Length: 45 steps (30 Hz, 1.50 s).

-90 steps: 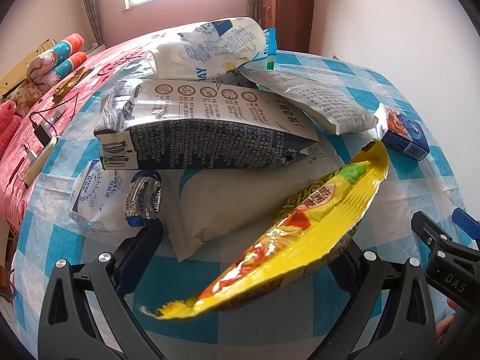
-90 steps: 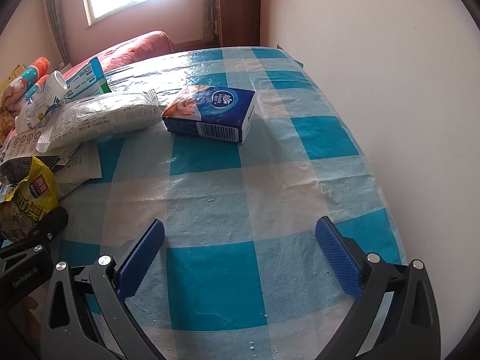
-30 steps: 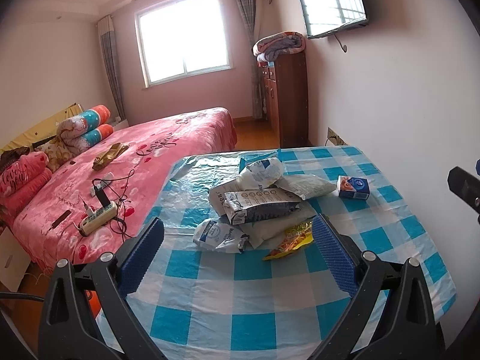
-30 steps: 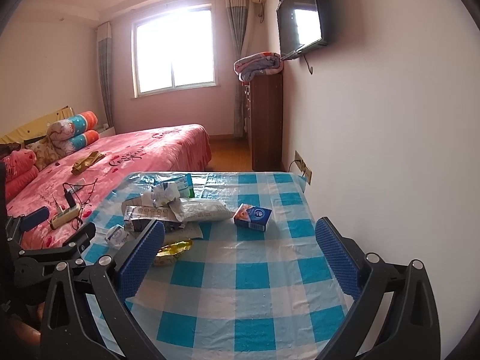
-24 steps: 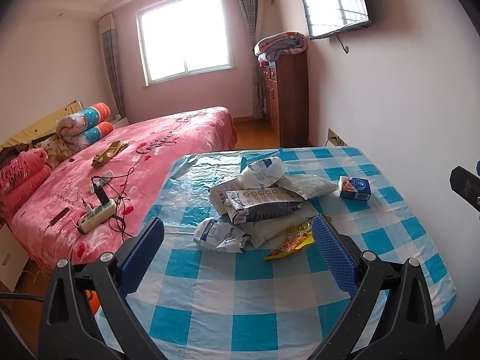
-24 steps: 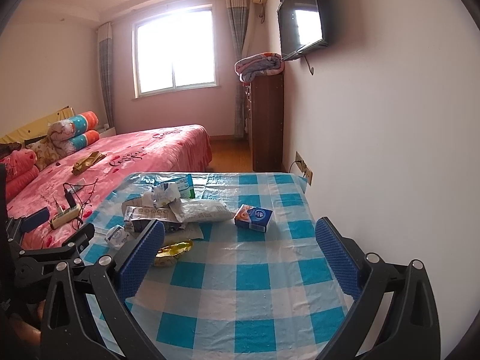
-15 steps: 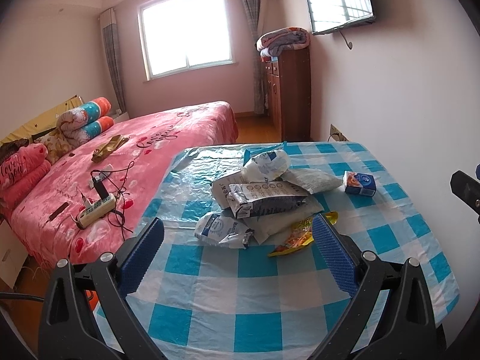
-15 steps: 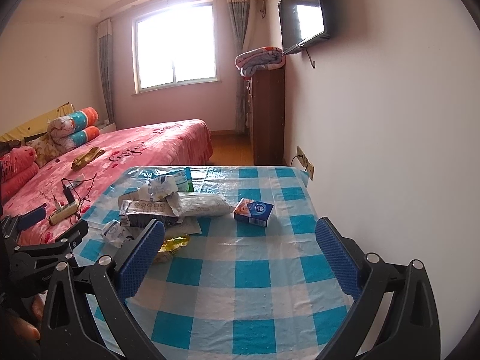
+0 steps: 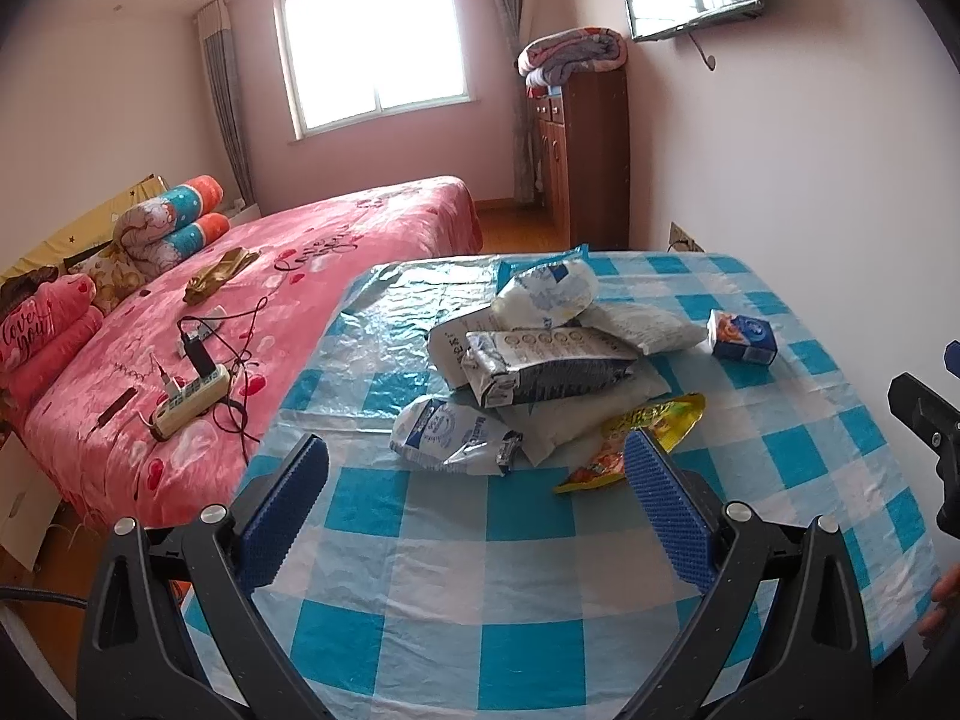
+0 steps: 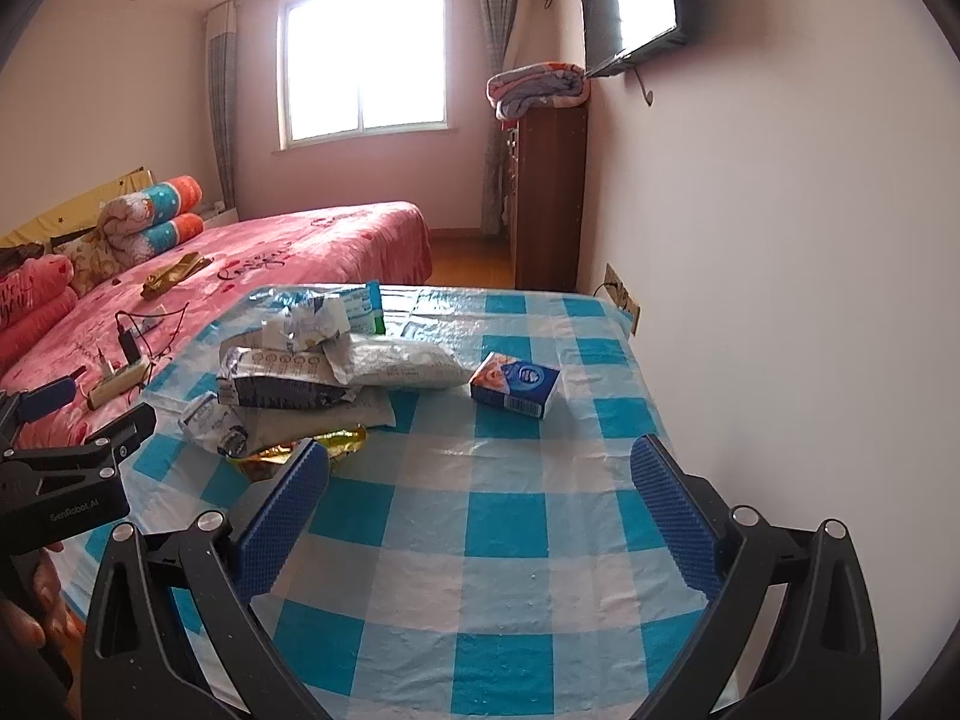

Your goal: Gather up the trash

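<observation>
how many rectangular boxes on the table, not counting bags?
1: a small blue box alone on the checked tablecloth, right of the bag pile, toward the wall. More could be hidden under the bags.

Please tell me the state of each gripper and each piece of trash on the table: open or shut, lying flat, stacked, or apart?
left gripper: open, empty.
right gripper: open, empty.
yellow snack wrapper: lying flat, partly under the pile.
dark printed bag: lying on top of other bags.
crumpled white-blue bag: lying at the pile's near edge.
small blue box: lying apart from the pile.
</observation>
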Each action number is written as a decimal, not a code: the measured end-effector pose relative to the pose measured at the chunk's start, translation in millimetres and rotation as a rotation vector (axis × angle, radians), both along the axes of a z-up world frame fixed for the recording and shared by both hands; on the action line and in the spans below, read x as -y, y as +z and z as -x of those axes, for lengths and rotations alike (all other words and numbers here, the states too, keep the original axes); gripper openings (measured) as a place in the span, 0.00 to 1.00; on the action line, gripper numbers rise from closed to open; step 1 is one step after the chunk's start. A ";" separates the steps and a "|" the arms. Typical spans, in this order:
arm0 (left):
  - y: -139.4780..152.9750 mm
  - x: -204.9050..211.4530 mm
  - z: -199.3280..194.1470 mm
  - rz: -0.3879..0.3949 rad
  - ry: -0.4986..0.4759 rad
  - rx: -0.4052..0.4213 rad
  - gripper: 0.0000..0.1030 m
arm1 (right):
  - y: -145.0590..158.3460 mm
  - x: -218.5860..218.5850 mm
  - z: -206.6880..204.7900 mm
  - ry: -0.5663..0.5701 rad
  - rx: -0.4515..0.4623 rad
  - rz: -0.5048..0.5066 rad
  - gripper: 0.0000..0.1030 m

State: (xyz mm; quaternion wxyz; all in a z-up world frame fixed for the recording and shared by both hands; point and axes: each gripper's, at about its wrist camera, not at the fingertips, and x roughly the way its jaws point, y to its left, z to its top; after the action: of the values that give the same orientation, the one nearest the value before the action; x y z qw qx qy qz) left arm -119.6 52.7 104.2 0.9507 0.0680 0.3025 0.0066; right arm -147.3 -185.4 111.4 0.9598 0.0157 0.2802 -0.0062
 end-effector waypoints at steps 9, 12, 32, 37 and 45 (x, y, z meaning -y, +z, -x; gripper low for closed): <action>-23.7 -15.9 -5.1 0.019 -0.039 -0.065 0.96 | -30.9 -2.3 -18.0 0.081 -0.127 -0.085 0.96; -32.4 -26.9 -6.0 0.050 -0.075 -0.094 0.96 | -42.7 -0.3 -25.0 0.098 -0.183 -0.154 0.96; -59.9 -84.2 -74.6 0.352 -0.030 -0.236 0.96 | -77.2 -27.3 -71.6 0.300 -0.362 -0.564 0.77; -67.1 -76.8 -91.3 0.370 0.000 -0.258 0.96 | -82.3 -35.9 -82.9 0.325 -0.391 -0.602 0.77; -82.9 -69.6 -122.9 0.327 0.110 -0.332 0.96 | -92.0 -36.0 -110.1 0.297 -0.442 -0.728 0.77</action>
State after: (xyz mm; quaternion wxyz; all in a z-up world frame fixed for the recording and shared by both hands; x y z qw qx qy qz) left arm 3.3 122.3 21.3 0.8845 -0.1032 0.4550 -0.0019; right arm -37.2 -149.3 19.4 0.7995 0.3101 0.4615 0.2274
